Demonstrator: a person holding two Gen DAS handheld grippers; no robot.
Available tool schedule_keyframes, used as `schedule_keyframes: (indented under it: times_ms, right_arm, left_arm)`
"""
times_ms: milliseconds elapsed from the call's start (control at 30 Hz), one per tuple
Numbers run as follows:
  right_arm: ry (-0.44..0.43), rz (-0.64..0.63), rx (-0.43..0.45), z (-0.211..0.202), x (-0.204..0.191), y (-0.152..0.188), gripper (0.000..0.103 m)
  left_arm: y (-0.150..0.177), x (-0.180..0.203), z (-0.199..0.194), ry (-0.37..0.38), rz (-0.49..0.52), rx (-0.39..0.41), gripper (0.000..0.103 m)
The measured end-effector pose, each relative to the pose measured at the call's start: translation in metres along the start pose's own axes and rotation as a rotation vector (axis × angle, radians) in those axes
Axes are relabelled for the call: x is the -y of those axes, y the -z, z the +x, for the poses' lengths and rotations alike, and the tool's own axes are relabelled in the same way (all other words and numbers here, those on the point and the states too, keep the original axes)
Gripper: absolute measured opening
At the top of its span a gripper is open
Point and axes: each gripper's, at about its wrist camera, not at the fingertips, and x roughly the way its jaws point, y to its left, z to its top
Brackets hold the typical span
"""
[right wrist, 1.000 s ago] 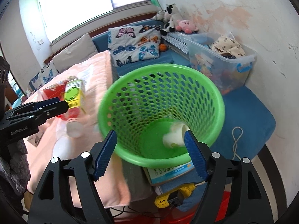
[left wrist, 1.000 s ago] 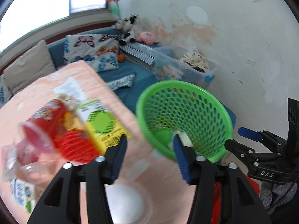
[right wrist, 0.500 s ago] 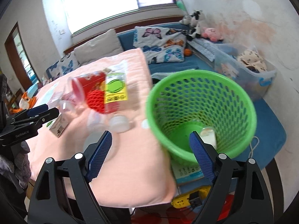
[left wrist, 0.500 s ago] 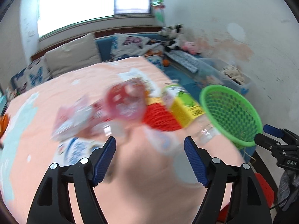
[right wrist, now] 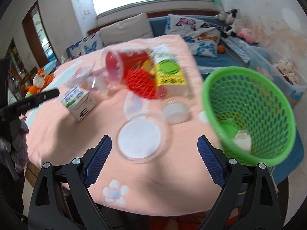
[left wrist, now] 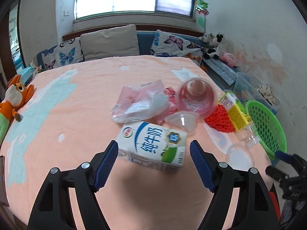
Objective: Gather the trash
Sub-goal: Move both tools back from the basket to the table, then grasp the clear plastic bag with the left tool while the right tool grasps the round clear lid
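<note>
A white and blue milk carton (left wrist: 153, 145) lies on the pink cloth, just ahead of my open, empty left gripper (left wrist: 153, 163); it also shows in the right wrist view (right wrist: 77, 101). Beyond it lie crumpled plastic wrap (left wrist: 140, 103), a pink cup (left wrist: 197, 97), a clear cup (left wrist: 181, 119), red netting (left wrist: 218, 117) and a bottle with a yellow label (left wrist: 237, 115). My right gripper (right wrist: 153, 162) is open and empty over a clear round lid (right wrist: 140, 140). The green basket (right wrist: 249, 111) stands at the table's right edge with a white cup (right wrist: 242, 140) inside.
An orange plush toy (left wrist: 16, 97) lies at the table's left edge. A sofa with butterfly cushions (left wrist: 172, 44) runs behind the table. A clear storage box (right wrist: 284, 76) stands by the wall behind the basket. A small white lid (right wrist: 175, 111) sits beside the netting.
Both grippers have swung left, away from the basket and over the table. The left one opened wider and now faces the milk carton. The right one now faces the round lid.
</note>
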Motion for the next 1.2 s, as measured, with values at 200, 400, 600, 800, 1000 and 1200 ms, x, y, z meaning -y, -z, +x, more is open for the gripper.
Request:
schedule_keyframes:
  times_ms: [200, 400, 600, 800, 1000, 1200]
  right_arm:
    - [-0.005, -0.038, -0.064, 0.029, -0.015, 0.005, 0.094]
    - [0.02, -0.085, -0.103, 0.05, -0.026, 0.005, 0.097]
    - [0.047, -0.101, -0.107, 0.061, -0.032, 0.004, 0.097]
    - [0.047, -0.086, -0.105, 0.061, -0.028, 0.002, 0.091]
    - [0.037, -0.07, -0.106, 0.06, -0.026, -0.003, 0.09]
    - [0.022, -0.065, -0.103, 0.056, -0.027, -0.005, 0.09]
  left_arm:
    - [-0.003, -0.01, 0.003, -0.008, 0.006, 0.001, 0.075]
    - [-0.009, -0.012, 0.012, -0.008, 0.035, -0.002, 0.076]
    - [-0.022, -0.013, 0.032, -0.019, 0.084, -0.013, 0.077]
    - [-0.039, -0.015, 0.056, -0.038, 0.126, -0.034, 0.077]
    - [-0.051, -0.013, 0.078, -0.037, 0.192, -0.063, 0.077]
    - [-0.055, -0.017, 0.093, -0.013, 0.213, -0.087, 0.065]
